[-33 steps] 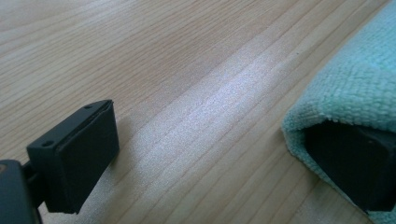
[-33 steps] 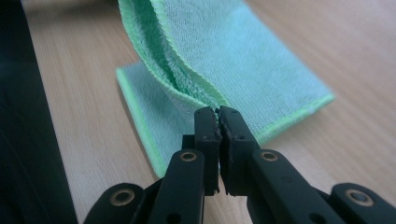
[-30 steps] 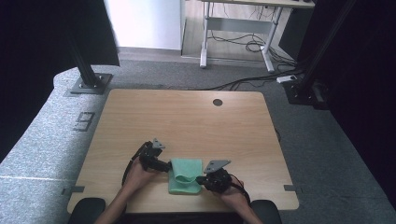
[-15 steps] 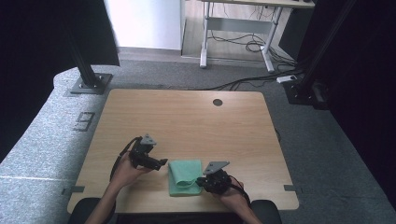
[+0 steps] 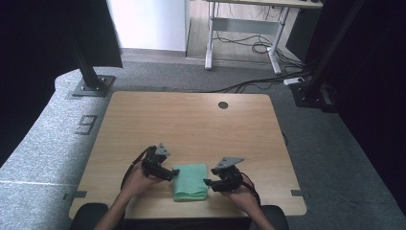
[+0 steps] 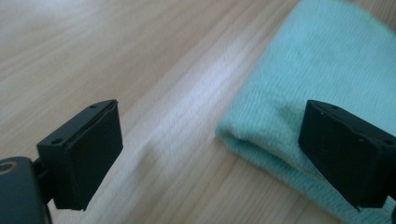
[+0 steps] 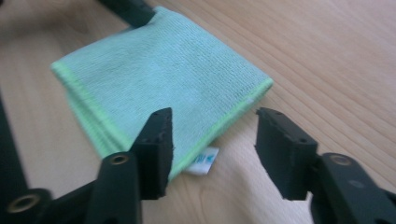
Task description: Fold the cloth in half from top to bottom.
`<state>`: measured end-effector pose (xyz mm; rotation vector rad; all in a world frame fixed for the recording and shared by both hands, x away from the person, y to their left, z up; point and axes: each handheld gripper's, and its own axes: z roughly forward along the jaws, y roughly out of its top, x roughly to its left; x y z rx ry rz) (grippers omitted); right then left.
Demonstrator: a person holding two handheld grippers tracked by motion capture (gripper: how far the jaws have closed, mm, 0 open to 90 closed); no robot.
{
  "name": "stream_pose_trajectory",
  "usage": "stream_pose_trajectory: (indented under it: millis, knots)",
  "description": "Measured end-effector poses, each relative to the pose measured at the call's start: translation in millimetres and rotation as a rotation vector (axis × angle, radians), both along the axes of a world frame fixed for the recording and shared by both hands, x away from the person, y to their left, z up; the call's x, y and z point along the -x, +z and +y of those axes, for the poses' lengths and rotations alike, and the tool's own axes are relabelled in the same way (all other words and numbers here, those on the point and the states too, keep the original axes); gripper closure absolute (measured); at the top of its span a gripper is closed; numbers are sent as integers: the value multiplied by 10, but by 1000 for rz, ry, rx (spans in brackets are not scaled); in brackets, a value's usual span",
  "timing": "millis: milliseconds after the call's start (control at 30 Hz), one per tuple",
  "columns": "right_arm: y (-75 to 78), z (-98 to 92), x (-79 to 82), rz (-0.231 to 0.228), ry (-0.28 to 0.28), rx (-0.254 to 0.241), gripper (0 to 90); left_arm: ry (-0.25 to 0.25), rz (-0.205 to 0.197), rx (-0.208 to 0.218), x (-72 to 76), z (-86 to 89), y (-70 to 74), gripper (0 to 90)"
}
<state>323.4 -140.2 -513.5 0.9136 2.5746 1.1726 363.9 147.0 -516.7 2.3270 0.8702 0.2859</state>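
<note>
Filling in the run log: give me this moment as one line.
left gripper: open, at cloth's left edge | right gripper: open, at right edge | green cloth: folded, flat on table, not gripped

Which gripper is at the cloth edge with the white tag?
The right gripper. Its open jaws straddle the cloth edge where the white tag sticks out. The left gripper is at a plain folded edge.

A wooden table on grey carpet, with dark surroundings.

The table (image 5: pixel 191 120) has a round hole (image 5: pixel 223 105) near its far edge. Black curtains (image 5: pixel 43 43) flank both sides; a white wall (image 5: pixel 148 24), a desk frame (image 5: pixel 244 33) and loose cables (image 5: pixel 253 48) lie beyond.
</note>
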Motion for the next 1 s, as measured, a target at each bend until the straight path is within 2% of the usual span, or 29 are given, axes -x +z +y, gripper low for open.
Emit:
stream_pose_trajectory:
  millis: [167,300,400,467,567,667,733,800,867,967,1000]
  knots:
    - [-142,125,-23,19,6,48,345,-8,19,-52,45,7,-121,65]
    - [-216,118,16,20,4,84,289,-8,12,-26,80,7,-95,66]
    - [-245,96,17,19,-14,90,253,-24,11,21,166,-19,-59,67]
    - [-261,100,13,24,-26,89,234,-39,11,32,241,-53,-66,67]
    - [-273,110,22,12,-30,97,224,-65,16,18,352,-92,-97,66]
    - [-275,107,31,6,-35,101,215,-66,21,6,412,-89,-115,66]
    - [-288,97,31,12,-45,92,205,-51,9,-56,478,-65,-147,67]
    - [-290,96,34,14,-49,93,204,-42,10,-36,489,-34,-138,70]
    - [-289,104,41,10,-53,97,200,-41,-15,-16,476,-29,-69,71]
    - [-292,109,38,10,-55,100,194,-14,-53,54,416,-77,49,76]
    - [-294,108,34,10,-56,100,190,-6,-58,64,389,-109,64,76]
